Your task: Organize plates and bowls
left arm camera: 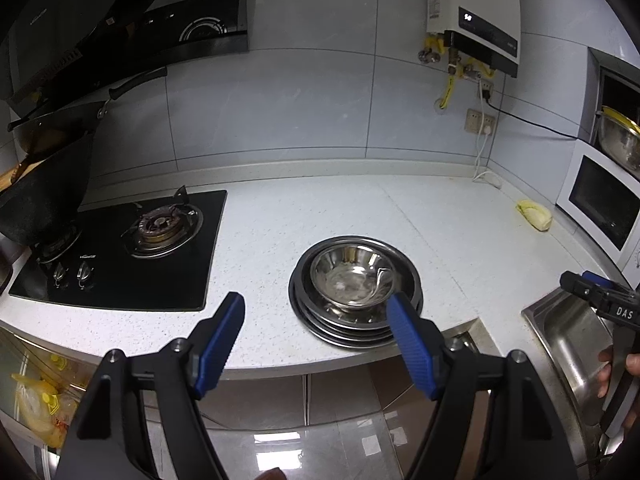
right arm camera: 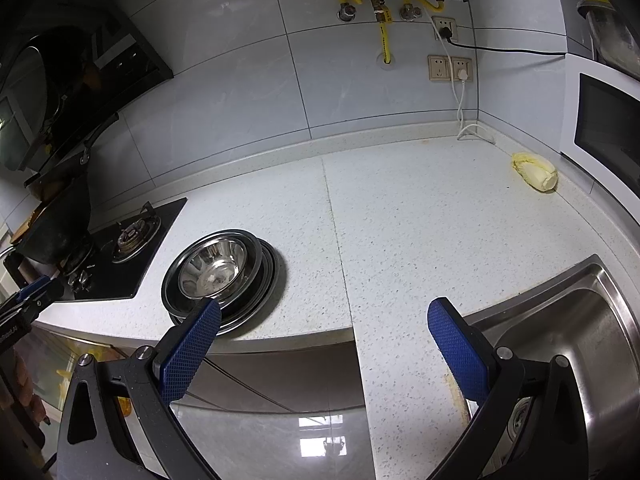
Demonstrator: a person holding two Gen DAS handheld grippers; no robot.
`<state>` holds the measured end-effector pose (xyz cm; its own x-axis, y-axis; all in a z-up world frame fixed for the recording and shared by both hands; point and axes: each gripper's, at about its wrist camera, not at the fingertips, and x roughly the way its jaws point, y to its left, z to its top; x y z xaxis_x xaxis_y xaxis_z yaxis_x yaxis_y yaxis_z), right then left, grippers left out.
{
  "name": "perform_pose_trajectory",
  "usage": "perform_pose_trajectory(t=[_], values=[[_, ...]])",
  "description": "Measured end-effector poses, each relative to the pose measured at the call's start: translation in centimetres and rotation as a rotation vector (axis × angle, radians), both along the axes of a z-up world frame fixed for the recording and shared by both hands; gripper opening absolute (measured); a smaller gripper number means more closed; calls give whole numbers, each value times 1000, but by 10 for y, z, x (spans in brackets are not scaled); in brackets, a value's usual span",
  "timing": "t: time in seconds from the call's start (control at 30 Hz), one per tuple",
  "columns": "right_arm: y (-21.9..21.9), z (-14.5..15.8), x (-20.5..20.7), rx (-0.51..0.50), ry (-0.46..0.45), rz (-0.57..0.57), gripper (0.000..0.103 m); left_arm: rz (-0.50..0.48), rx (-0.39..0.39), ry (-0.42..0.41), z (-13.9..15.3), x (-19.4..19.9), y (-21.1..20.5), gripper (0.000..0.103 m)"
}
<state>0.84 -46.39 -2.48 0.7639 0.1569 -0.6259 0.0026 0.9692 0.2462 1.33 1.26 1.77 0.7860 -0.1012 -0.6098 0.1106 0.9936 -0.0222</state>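
Left gripper spread wide, nothing between the blue pads, hanging over the counter's front edge. Right-hand pad overlapping the near rim of the stack of plates in the left wrist view; contact cannot be told.

Stack of steel plates on the speckled white counter, at about 1 o'clock from the left gripper, close to the counter's front edge. Steel bowl seated upright on top of the stack, inside the top plate's rim. Plates slightly offset from one another, lower rims showing at the 6 o'clock side.

Black gas hob at 9 o'clock from the stack, well apart. Dark pot on the hob's far-left burner. Pale yellow vegetable at 2 o'clock from the stack, just beside the white oven.

Right gripper also spread wide, holding nothing, over the counter strip beside the steel sink. From here, stack at 10 o'clock, sink at 3 o'clock. Hand on the right gripper's handle at the far right of the left wrist view.
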Motion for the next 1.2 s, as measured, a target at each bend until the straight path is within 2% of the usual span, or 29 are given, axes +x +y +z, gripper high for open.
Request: perform_pose_trajectory(t=[0.17,0.33,0.93,1.2], values=[[0,0,1,0,0,6,102,11,35,10,-3,3,-3,73],[2,1,1,-2,-2,9,102,7,38,15,-4,8,-7,73],[-21,0,-16,-24,19,-84,102,-157,31,58,-20,26,-51,73],[-33,3,-27,-37,28,-126,102,-186,11,55,-21,27,-63,73]])
